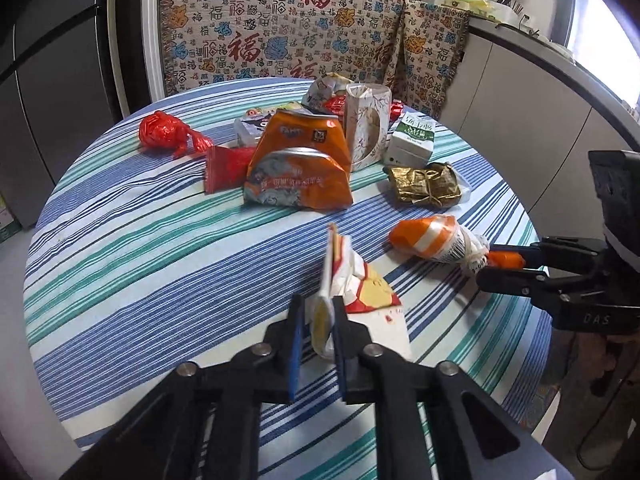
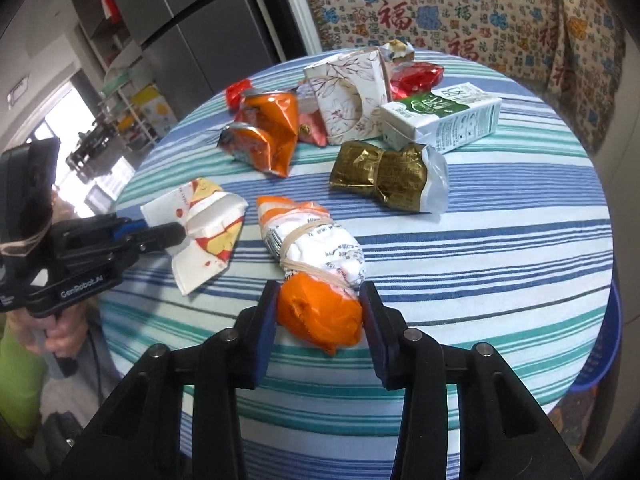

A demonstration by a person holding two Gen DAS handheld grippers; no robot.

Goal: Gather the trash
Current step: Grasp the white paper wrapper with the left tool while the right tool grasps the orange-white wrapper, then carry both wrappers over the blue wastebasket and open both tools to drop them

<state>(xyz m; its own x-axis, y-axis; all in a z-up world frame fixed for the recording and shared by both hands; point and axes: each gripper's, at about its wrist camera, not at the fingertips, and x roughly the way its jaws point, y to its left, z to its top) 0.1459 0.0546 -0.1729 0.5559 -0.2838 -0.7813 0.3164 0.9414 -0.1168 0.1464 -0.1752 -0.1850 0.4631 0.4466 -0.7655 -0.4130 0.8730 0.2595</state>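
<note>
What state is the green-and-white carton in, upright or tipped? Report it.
Tipped. The green-and-white carton lies on its long side on the striped tablecloth, its printed panel facing sideways, beside the floral box.

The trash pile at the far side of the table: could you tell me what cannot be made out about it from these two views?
- Red wrapper, left wrist view: its right part is hidden by the orange snack bag.
- Crumpled paper wrapper, left wrist view: its lower part is hidden by the floral box.
- Milk carton, right wrist view: the print is too small to read.
- Blue bin, right wrist view: mostly hidden by the table; contents unseen.
</note>
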